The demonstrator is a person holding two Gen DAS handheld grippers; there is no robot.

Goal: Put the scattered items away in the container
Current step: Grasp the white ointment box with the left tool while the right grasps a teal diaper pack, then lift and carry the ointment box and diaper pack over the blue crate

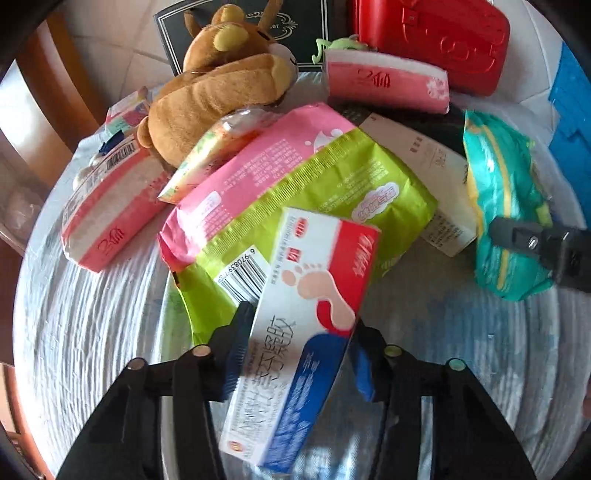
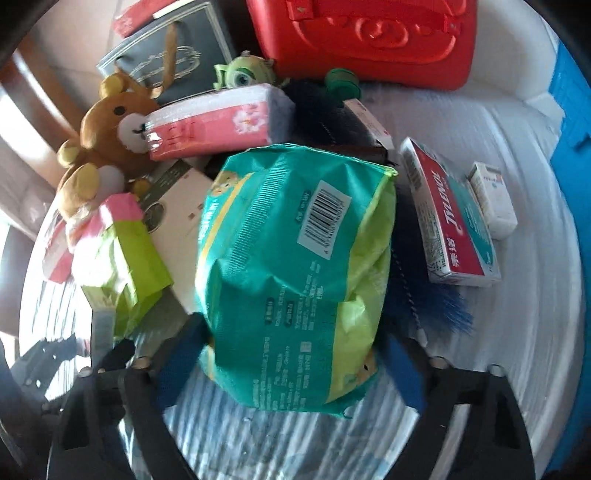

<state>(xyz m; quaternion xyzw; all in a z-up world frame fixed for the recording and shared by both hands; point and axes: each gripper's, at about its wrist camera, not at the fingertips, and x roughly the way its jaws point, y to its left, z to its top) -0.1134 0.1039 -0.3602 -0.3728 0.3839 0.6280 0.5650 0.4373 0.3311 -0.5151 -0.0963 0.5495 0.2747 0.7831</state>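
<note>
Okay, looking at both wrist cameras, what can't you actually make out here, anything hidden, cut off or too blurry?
- Red container: top cut off by the frame edge in both views; cannot tell if it is open.
- Small print on the foot-cream box: motion-blurred, left wrist view.
- Dark brush: mostly hidden under the teal pack, right wrist view.
- Black box: half hidden behind the plush bear.
- Right gripper: whether its pads press the pack is unclear.

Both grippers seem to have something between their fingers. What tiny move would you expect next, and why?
Probably the right gripper should finish closing on the teal pack: the pack sits between its fingers, which look not yet pressed in. The left gripper is already shut on the foot-print box, so it could lift once the right has a hold.
</note>
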